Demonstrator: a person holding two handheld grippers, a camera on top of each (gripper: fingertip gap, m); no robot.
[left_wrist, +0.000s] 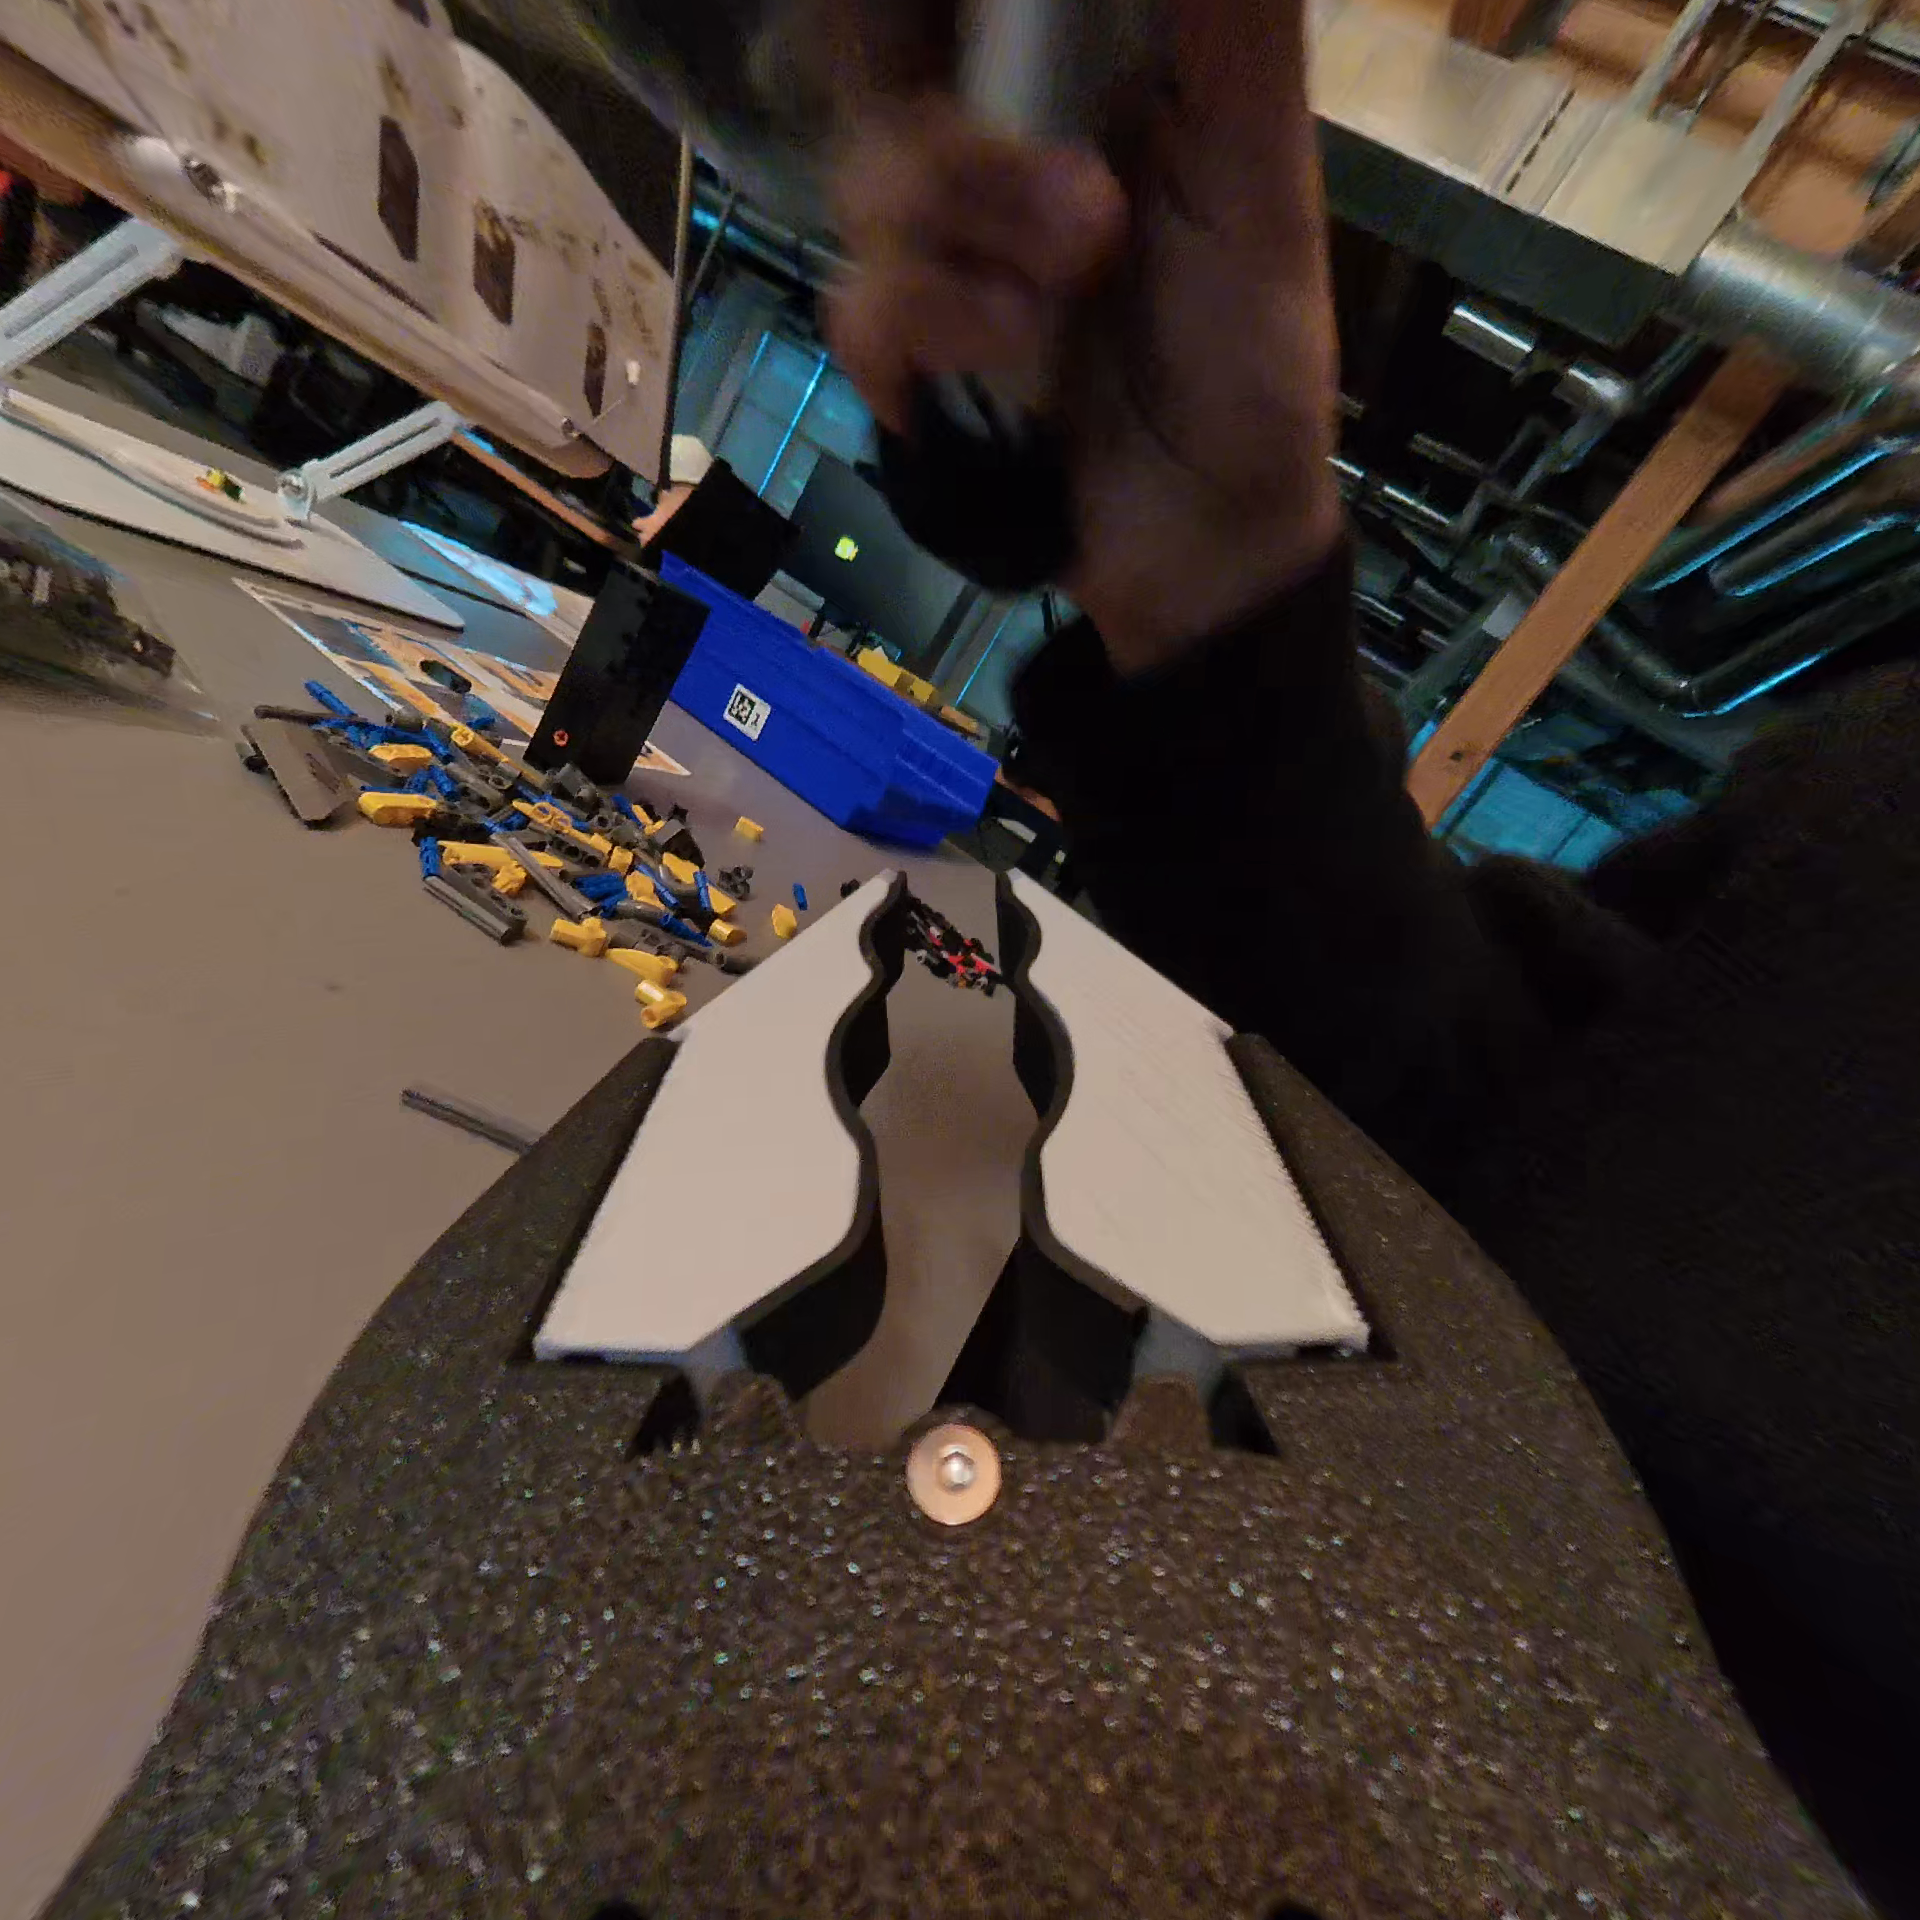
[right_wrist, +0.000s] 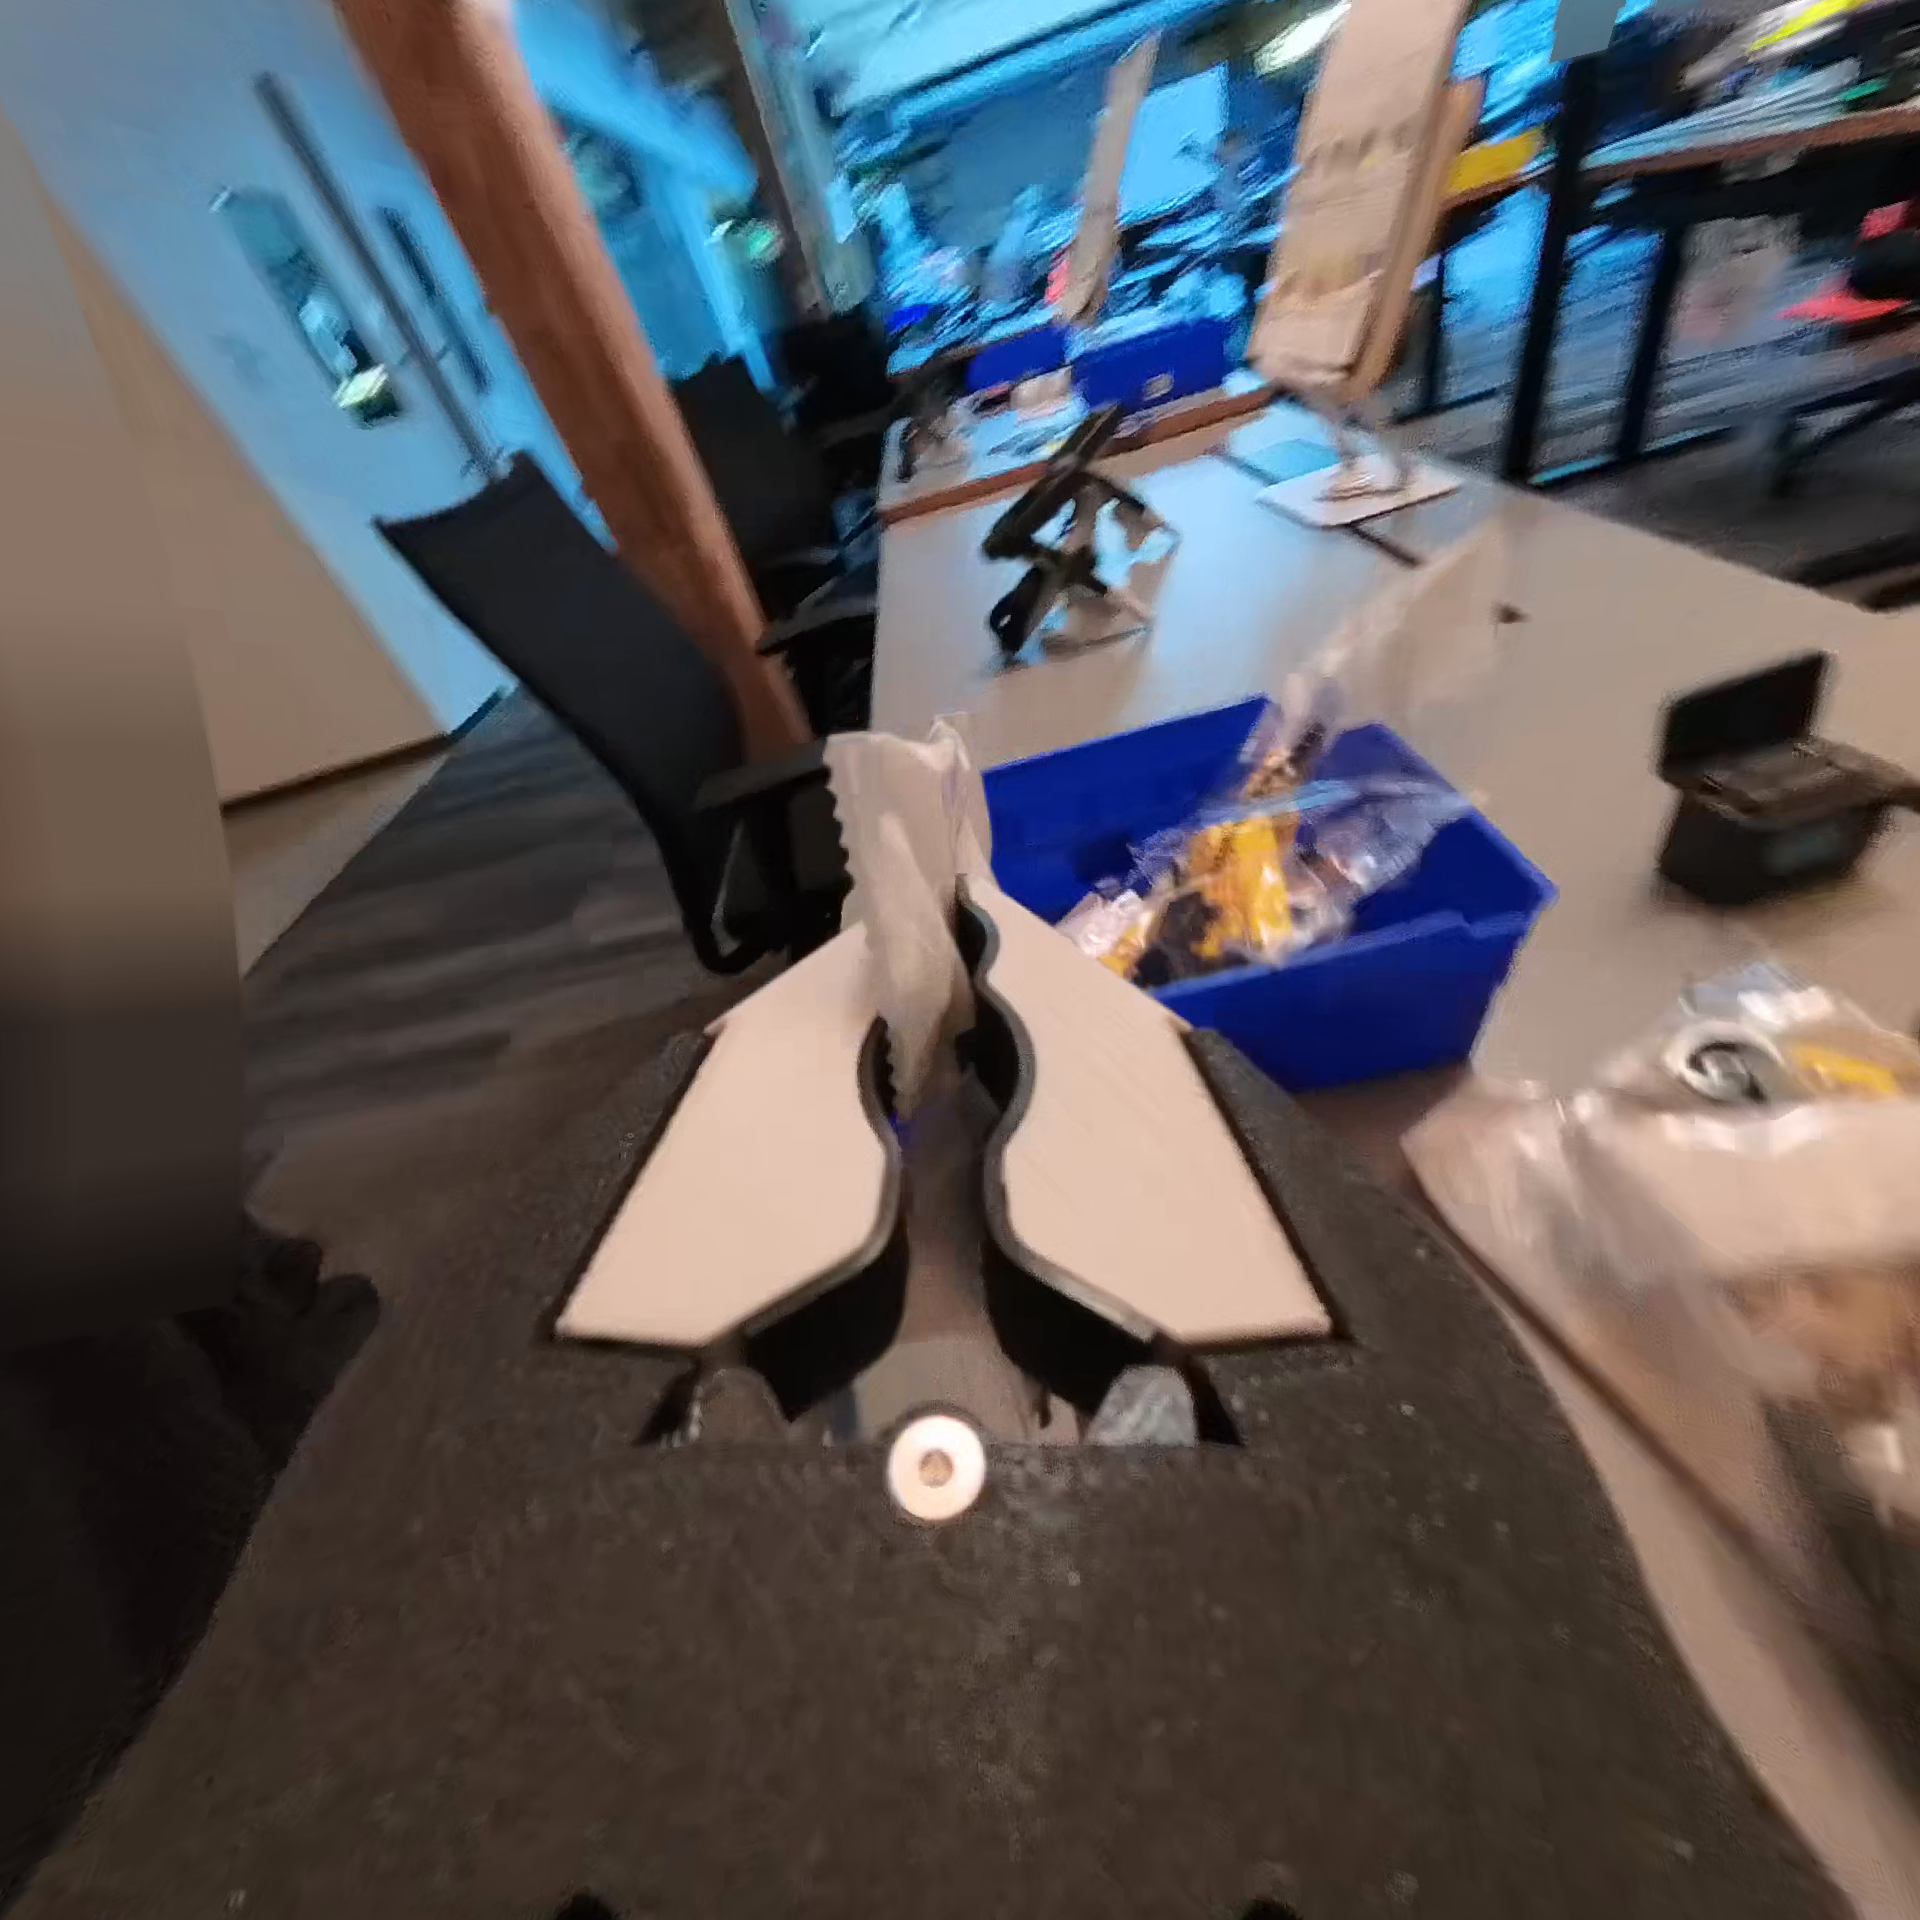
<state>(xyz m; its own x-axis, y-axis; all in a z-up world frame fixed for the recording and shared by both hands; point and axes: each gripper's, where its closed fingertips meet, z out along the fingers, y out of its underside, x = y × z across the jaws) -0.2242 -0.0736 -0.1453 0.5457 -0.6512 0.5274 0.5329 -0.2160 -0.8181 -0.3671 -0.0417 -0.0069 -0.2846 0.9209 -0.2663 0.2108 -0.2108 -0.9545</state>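
The left gripper hangs just above the grey table, its jaws a little apart and holding nothing. Just past its tips lies a small black-and-red clump of parts, and to the left spreads a pile of yellow, blue and grey building pieces, with bare table nearer the camera. Only this view shows a blurred hand overhead.

The right gripper has its jaws pinched on a torn strip of clear plastic that stands up between them. Beyond it sits a blue bin full of bagged pieces, close to the table's edge. Off that edge stand a black office chair and open floor. A blurred plastic bag lies at right.
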